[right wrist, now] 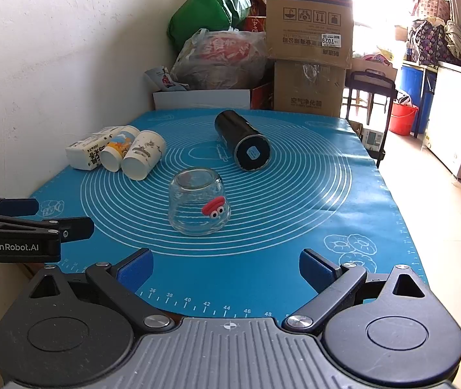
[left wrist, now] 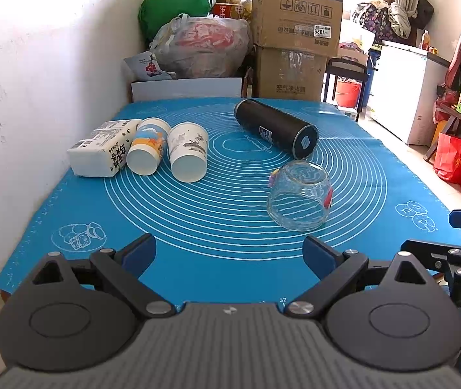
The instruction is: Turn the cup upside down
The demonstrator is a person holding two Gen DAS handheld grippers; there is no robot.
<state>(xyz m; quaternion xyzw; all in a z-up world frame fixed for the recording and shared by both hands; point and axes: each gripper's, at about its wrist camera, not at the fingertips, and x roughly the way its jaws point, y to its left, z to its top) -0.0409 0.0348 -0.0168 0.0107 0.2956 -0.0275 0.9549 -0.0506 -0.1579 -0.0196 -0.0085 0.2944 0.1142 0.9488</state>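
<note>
- The milk carton [left wrist: 99,149] lies on its side near the left edge of the blue mat [left wrist: 198,227], close to the wall
- Two paper cups [left wrist: 169,150] lie just beside the carton, touching each other, with their bottoms toward the cameras; they look like spare things, not in the way
- The left gripper [left wrist: 229,254] hangs over the near edge of the mat with its jaws wide apart and nothing between them
- The glass cup [right wrist: 199,201] stands in the middle of the mat, toward the near edge, with its mouth down and its thick base on top; a red figure with eyes is stuck on its wall. I judge the flip is already done, since the cup rests on its rim and no tool touches it
- The black flask [right wrist: 242,141] lies on its side behind the cup, apart from it
- The right gripper [right wrist: 225,270] is also spread wide and empty, pointed straight at the cup, probably just free of it
</note>
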